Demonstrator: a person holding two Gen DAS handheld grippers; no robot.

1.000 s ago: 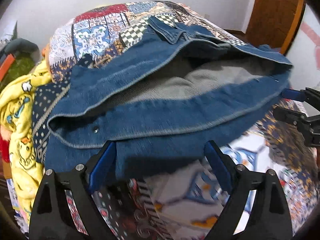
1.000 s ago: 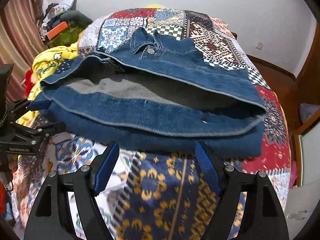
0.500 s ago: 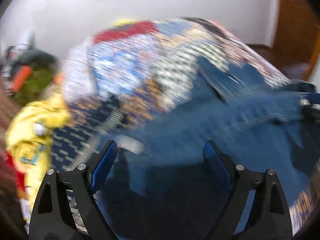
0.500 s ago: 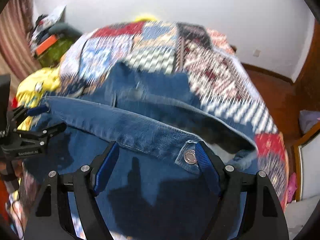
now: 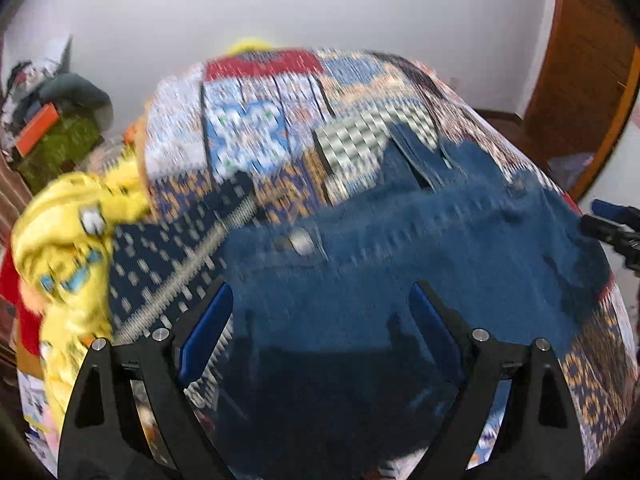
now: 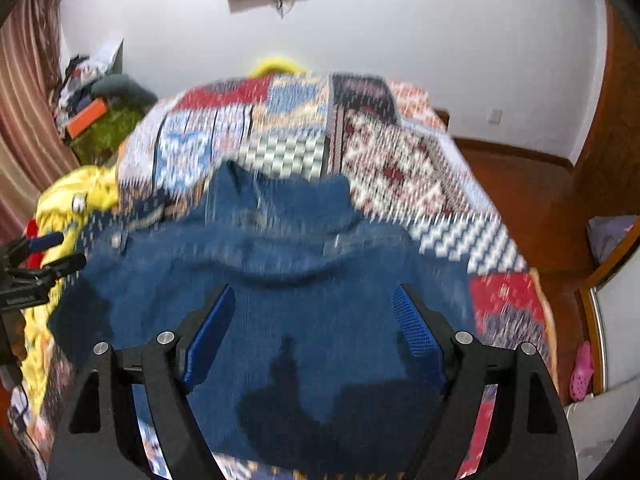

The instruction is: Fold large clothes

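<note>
A blue denim jacket point(image 5: 400, 264) lies folded on the patchwork bedspread point(image 5: 260, 120); both views are motion-blurred. It also shows in the right wrist view point(image 6: 312, 280), with its collar toward the far side. My left gripper point(image 5: 320, 324) is open and empty above the jacket's near left part. My right gripper point(image 6: 312, 324) is open and empty above the jacket's near part. The right gripper's tips show at the right edge of the left wrist view point(image 5: 612, 224); the left gripper shows at the left edge of the right wrist view point(image 6: 36, 264).
A yellow printed garment point(image 5: 68, 240) lies at the bed's left edge, also in the right wrist view point(image 6: 76, 200). A cluttered pile point(image 6: 92, 100) stands by the far left wall. A wooden door point(image 5: 580, 80) and wood floor point(image 6: 532, 184) lie to the right.
Both grippers rose and moved forward over the jacket. The jacket's open hem, gaping a second ago, now lies flat and closed. Both grippers stay open.
</note>
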